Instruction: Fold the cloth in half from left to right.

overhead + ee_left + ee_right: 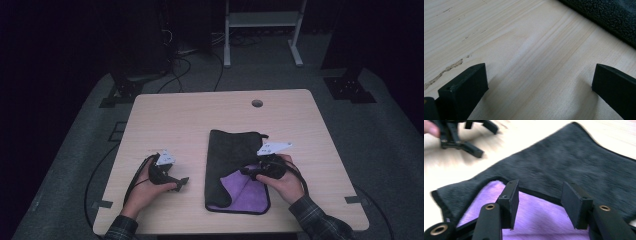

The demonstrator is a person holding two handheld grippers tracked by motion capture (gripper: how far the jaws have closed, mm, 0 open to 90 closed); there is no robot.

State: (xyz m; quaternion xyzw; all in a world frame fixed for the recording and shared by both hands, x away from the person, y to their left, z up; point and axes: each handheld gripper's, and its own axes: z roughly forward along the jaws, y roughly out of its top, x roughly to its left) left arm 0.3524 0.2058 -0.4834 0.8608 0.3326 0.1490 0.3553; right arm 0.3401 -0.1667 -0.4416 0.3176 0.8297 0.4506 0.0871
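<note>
A folded cloth [232,155], dark grey on one side and purple [245,192] on the other, lies on the wooden table [200,115] right of centre. Its grey layer is turned back at the near right, baring the purple face [536,217]. My right gripper [248,171] hovers over that fold edge, open, with nothing between its jaws [540,197]. My left gripper [181,183] rests low over bare wood left of the cloth, open and empty [539,82]. The grey cloth edge [614,17] lies beyond it.
A round cable hole [257,103] is near the table's far edge. Cables [105,170] trail from the left gripper over the left table edge. A white frame stand [262,30] and dark equipment stand on the floor behind.
</note>
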